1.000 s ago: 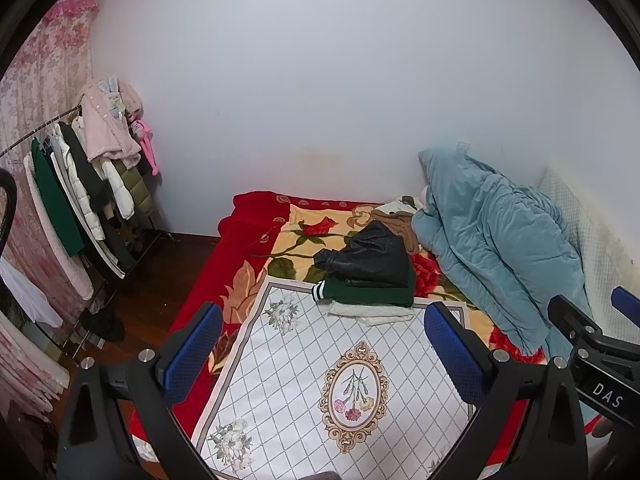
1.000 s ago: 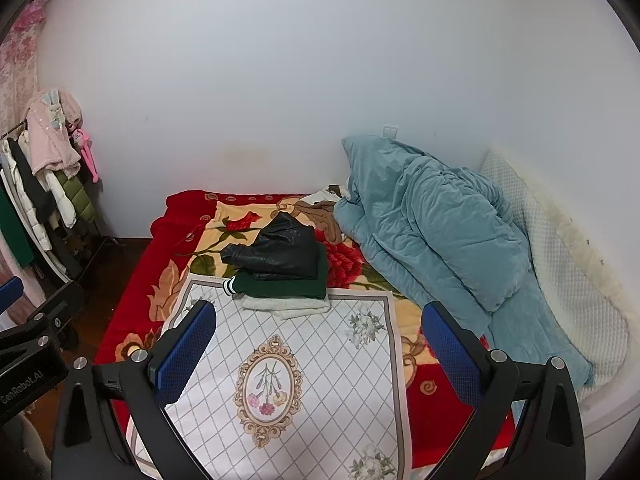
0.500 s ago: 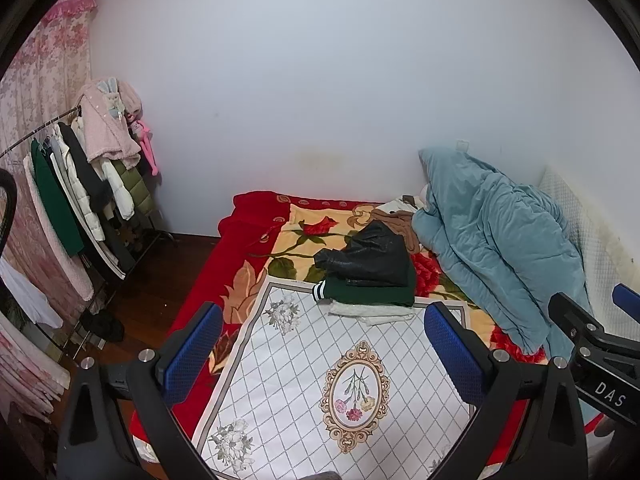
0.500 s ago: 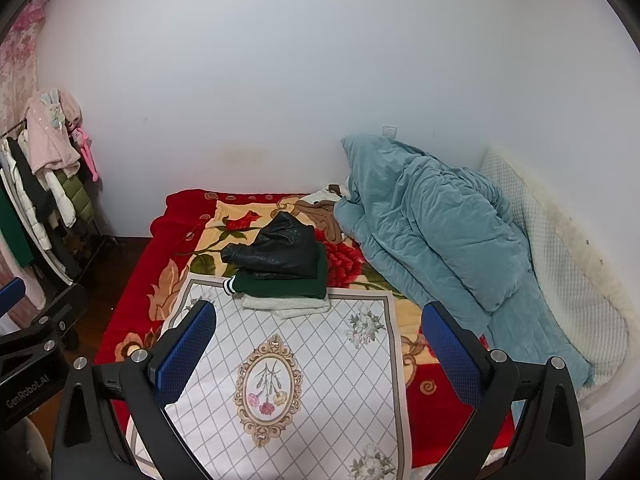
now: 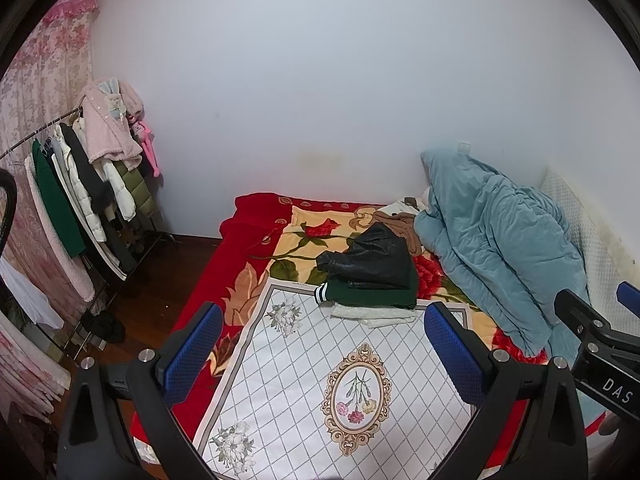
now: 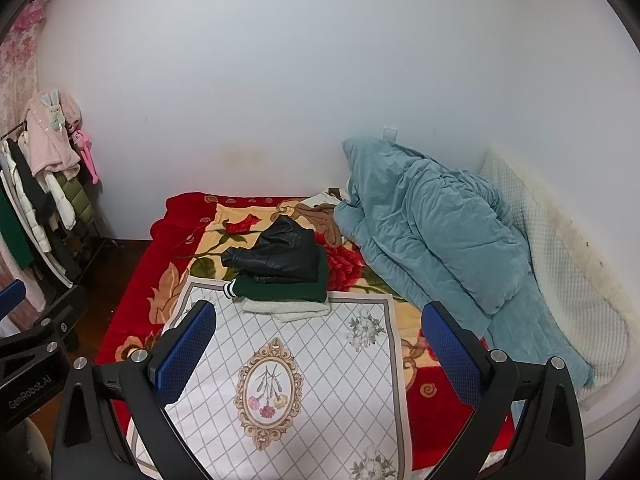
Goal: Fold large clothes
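Clothes for folding sit stacked mid-bed, at about twelve o'clock from both grippers and well apart from them. Biggest thing in shot is the bed with its red floral blanket, pushed against the white wall. At two o'clock the teal quilt lies heaped along the bed's right side. Nearer, a white diamond-patterned cloth is spread flat, an oval flower medallion at its centre. Over at nine o'clock in the left wrist view, a clothes rack carries hanging coats, a pink fleece on top. Now the pile: black leather jacket on top, dark green garment with a striped cuff under it, white folded piece at the bottom, resting on the far edge of the patterned cloth. Behind the pile a brown garment touches the quilt, though what kind is hard to tell. Left gripper hangs over the cloth, blue pads spread wide, nothing between them. Right gripper likewise, gaping and empty-handed above the medallion.
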The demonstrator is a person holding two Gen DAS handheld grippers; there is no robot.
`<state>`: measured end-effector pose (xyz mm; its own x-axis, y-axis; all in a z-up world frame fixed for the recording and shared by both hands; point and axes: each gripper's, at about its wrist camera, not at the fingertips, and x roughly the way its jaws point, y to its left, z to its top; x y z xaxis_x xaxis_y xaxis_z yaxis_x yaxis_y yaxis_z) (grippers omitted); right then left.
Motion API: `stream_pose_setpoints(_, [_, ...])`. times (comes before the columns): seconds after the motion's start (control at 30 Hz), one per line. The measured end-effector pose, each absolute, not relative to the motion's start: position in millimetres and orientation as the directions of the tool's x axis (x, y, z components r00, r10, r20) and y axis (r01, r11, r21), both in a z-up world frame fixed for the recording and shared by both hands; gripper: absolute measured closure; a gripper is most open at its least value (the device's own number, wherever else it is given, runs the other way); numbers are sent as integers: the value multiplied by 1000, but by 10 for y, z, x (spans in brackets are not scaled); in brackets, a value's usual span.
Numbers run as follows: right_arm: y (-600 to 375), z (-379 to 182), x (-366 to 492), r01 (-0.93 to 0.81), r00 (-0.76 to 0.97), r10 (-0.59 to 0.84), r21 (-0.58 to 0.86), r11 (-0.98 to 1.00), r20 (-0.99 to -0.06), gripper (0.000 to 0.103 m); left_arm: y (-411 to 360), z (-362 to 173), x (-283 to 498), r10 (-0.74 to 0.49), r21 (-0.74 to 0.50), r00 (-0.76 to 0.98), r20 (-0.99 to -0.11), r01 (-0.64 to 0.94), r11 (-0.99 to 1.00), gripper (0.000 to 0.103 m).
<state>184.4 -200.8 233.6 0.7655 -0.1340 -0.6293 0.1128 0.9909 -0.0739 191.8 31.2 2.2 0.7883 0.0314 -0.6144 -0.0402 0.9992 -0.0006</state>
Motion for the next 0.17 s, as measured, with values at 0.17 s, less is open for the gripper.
stream_pose_setpoints(0.17, [-2011, 2335, 1841, 111, 765, -134, -75, 991, -630, 0, 324, 35, 1938, 32, -2, 788, -614, -42, 999, 0])
